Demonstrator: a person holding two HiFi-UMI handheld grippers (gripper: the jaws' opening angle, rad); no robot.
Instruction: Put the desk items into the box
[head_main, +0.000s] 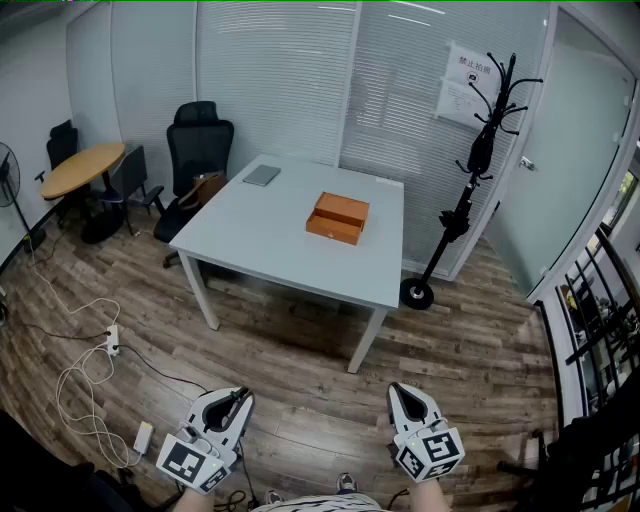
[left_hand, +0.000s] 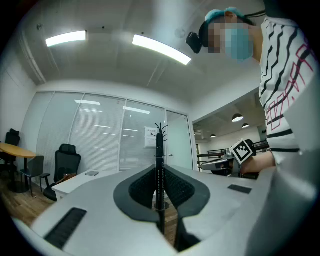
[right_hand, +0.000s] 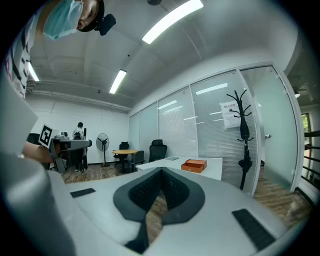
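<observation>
Person is standing well back from the table (head_main: 260, 240), holding both grippers low over the floor (head_main: 300, 350). L gripper (head_main: 236, 398) is clamping a black pen (left_hand: 159, 150): the jaws are pressing on its barrel from both sides, w/ the pen standing upright and sticking out past the tips. R gripper (right_hand: 160, 173) is carrying nothing; its jaws are meeting at the tips, w/ only floor showing through the gap below them. Box (head_main: 337, 218), orange, is sitting near the table's middle, toward its right side and well apart from both grippers; whether it is open can't be told from here. Grey flat item (head_main: 262, 176) is lying near the far left corner, apart from the box. Progress, as judged: early stage. One item (the pen) is in hand but not yet at the box; the grey flat item is waiting on the table; nothing is showing inside the box. Remaining: approach the table, drop the pen in, then fetch the grey flat item, prob. w/ the free R gripper.
</observation>
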